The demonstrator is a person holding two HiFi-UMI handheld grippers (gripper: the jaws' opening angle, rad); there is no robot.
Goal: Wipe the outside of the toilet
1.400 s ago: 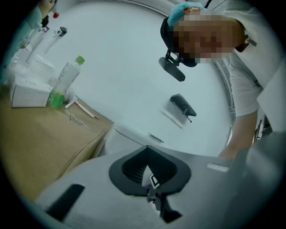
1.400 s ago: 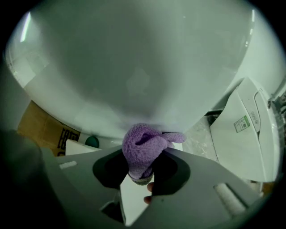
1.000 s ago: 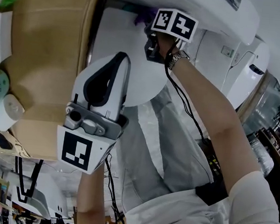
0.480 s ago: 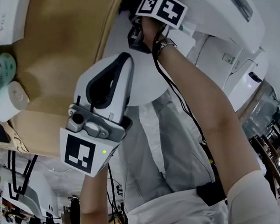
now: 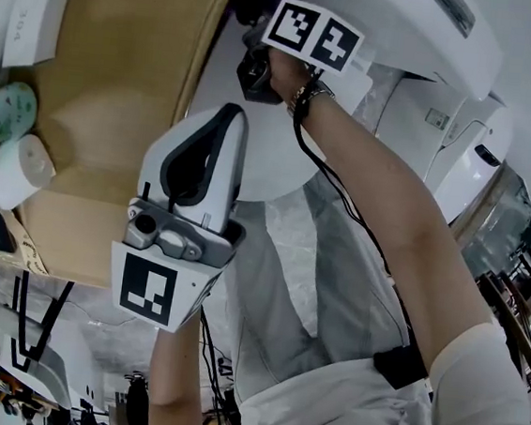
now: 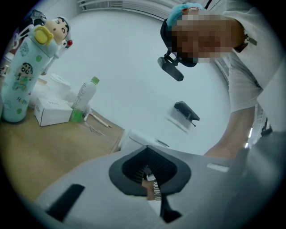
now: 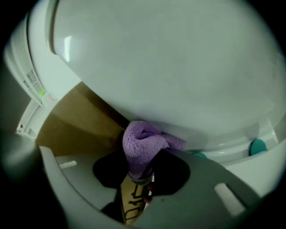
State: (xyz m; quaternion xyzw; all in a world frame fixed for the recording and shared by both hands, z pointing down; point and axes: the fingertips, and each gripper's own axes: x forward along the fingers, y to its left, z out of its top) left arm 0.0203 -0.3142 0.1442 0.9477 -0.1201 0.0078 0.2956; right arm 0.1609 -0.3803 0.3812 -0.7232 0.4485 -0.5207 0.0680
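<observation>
Toilet [image 7: 178,58] surfaces in white fill most of the right gripper view, and only one toilet is counted. One purple cloth [image 7: 143,143] is pinched between the fingers of the right gripper [image 7: 142,172] and is pressed against the outside of the toilet, under the curved rim where the bowl meets a brown wooden panel. Two grippers are seen in all. The left gripper [image 5: 228,118] is held away from the toilet, nearer the person, with its fingers pressed together at the tips and nothing caught between them; only a wristwatch [image 5: 308,93] on the person's right arm [image 5: 386,229] is glimpsed through their hollow. One wooden bench [image 5: 119,78] is seen beside the toilet, on its left in the head view. On the bench, well apart from the toilet, are counted one white box [image 5: 37,4], one tall flask [image 6: 15,76] printed with cartoon figures, one clear bottle [image 6: 82,100] with a green cap, and one roll of paper [image 5: 10,175]. The box and the clear bottle are set just beside each other. Right of the toilet in the head view, further white housings [image 5: 471,144] are seen, whose kind cannot be told. White walls are shown behind the bench.
</observation>
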